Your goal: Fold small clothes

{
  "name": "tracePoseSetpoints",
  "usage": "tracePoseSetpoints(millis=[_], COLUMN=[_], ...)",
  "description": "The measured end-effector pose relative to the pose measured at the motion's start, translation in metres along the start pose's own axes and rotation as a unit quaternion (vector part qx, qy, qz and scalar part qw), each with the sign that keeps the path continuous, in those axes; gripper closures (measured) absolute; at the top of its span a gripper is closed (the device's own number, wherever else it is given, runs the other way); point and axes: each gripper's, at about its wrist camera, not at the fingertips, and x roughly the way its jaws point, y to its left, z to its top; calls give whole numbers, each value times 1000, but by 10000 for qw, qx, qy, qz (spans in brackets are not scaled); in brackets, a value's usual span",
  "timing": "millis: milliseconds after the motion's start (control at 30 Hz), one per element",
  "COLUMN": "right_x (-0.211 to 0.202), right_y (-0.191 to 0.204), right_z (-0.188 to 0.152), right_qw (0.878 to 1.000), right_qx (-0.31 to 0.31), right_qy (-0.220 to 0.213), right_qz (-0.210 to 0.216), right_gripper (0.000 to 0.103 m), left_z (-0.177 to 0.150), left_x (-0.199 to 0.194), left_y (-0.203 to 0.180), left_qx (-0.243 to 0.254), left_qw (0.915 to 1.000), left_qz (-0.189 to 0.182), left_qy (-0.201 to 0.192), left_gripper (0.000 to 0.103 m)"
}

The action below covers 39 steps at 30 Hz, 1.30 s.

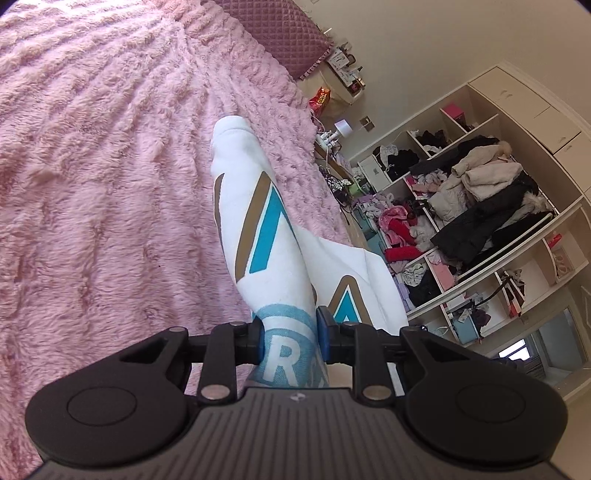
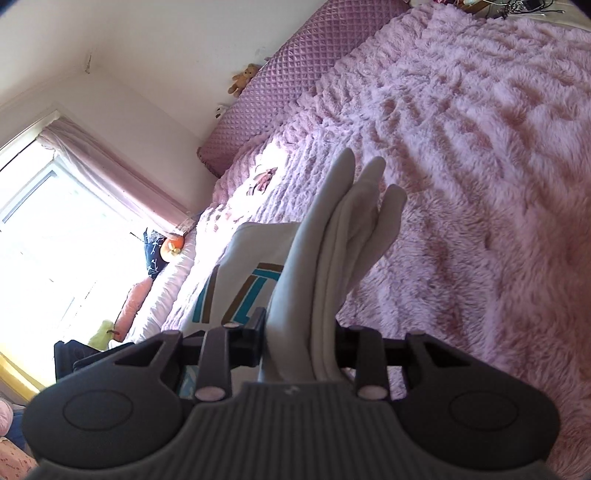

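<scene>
Fluffy pink blanket (image 1: 103, 177) covers the bed and fills the left of the left wrist view, running far up to a quilted mauve headboard cushion (image 1: 280, 33). At centre, a white garment (image 1: 255, 229) printed with brown and teal stripes and a pale blue ring with the letter R hangs over the blanket, its lower end bunched between the fingers of the left gripper (image 1: 290, 336), which are clamped on the cloth from both sides. A second flap of the same garment spreads just to the right of the grip. Further right, open cream shelves (image 1: 524, 110) stand against the wall, stuffed with heaped clothes, among them a black coat (image 1: 487, 221) and pale jackets.

In the right wrist view, a bright window (image 2: 44, 229) with a pink curtain (image 2: 110, 173) sits at far left, with cushions below it. The printed face of the white garment (image 2: 243, 280) lies left of centre, and folded plain layers of it rise upright through the middle. The right gripper (image 2: 301, 343) has its fingers clamped on those layers, which fill the gap between them. A small teddy bear (image 2: 243, 78) sits on the headboard cushion (image 2: 288, 81) at the far end, and the pink blanket (image 2: 480, 184) takes up the whole right side.
</scene>
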Motion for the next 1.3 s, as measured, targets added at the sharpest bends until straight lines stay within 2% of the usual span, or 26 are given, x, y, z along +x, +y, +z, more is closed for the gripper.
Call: tracePoseSetpoints(millis=[200,333,433,600,667,767,833,900,1067,1167,1300], right_x=[20,41,60,87,87,90,92,90,73,59,61], right_y=[41,42,31,-8,-25,-43,-50,-51,-41,-30,6], right_z=[-39,-66,-85,-107,-111,-115,-114,-112,-97,-76,-54], right_qw=[9996,9995,9990,9945,9946,9939,9939,9937,9933,9920,9876], right_qx=[-162,-20,-103,-17,179,197,277,326,-112,-462,-1222], right_qy=[178,304,424,709,727,806,850,882,882,559,118], right_qz=[155,80,-130,-765,-725,-725,-642,-609,-739,-1030,-979], right_gripper=[75,75,76,77,76,68,66,65,62,63,63], left_z=[-10,-17,-27,-50,-56,-59,-57,-51,-38,-34,-37], left_x=[-45,-55,-52,-37,-36,-36,-40,-50,-89,-103,-89], left_y=[31,66,94,148,163,179,179,171,135,97,61], left_qx=[-299,-497,-693,-1096,-1248,-1407,-1316,-1055,-214,451,1153], left_qw=[9993,9985,9972,9927,9913,9896,9909,9934,9957,9921,9834], left_qz=[117,177,243,493,411,290,275,448,868,1058,1242], left_qy=[-167,-166,-108,48,13,-12,-7,-4,-253,-492,-644], left_gripper=[75,75,75,75,74,67,67,67,67,67,67])
